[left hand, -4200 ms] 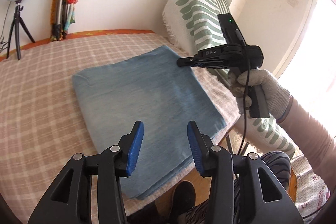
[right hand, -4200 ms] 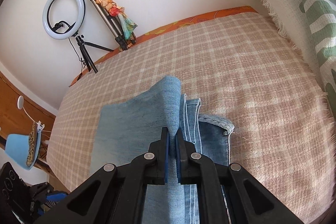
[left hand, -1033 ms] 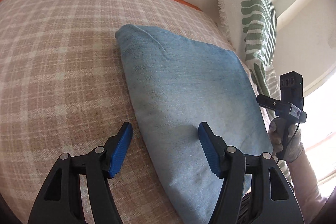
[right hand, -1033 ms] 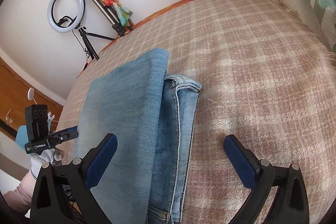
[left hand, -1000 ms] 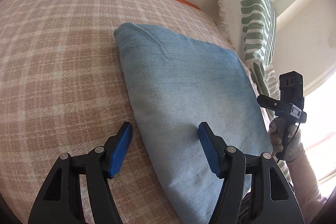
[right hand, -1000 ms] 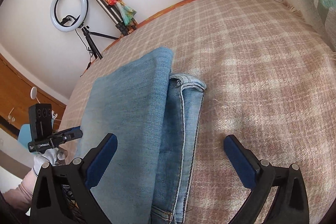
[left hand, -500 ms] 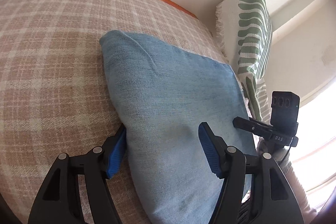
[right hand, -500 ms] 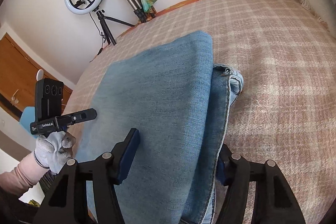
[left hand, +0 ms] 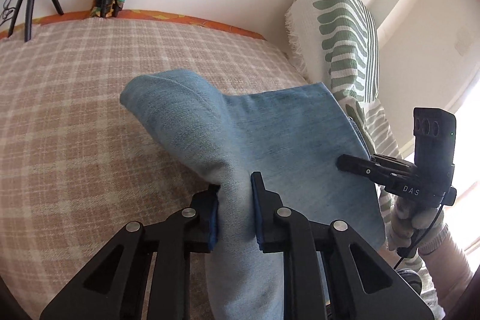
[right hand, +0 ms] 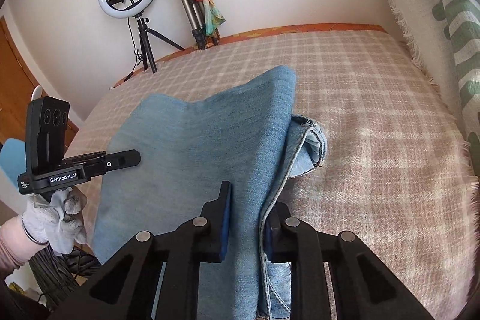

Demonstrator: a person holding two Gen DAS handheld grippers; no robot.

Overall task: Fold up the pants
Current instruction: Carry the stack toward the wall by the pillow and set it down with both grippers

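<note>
1. Denim pants (left hand: 270, 134), already doubled into a thick pad, lay near the bed's (left hand: 75, 110) front edge on the checked cover, the near side lifted off it.
2. Left gripper (left hand: 234, 209) had just been closing; its pads were clamped on the pad's left fold, denim bunched between them.
3. Right gripper (right hand: 249, 218) had likewise just been closing and was clenched on the right side, where the seamed hem layers (right hand: 312, 146) hung loose.
4. Risk 1, as I judged it: the right jaws might hold only the upper layers, so the hem end could drop out and spoil the fold.
5. Risk 2: uneven lifting by the 2 hands would skew the stack, since the far corners rested free on the cover.
6. Risk 3: the pad sat close to the front edge and could slide off.
</note>
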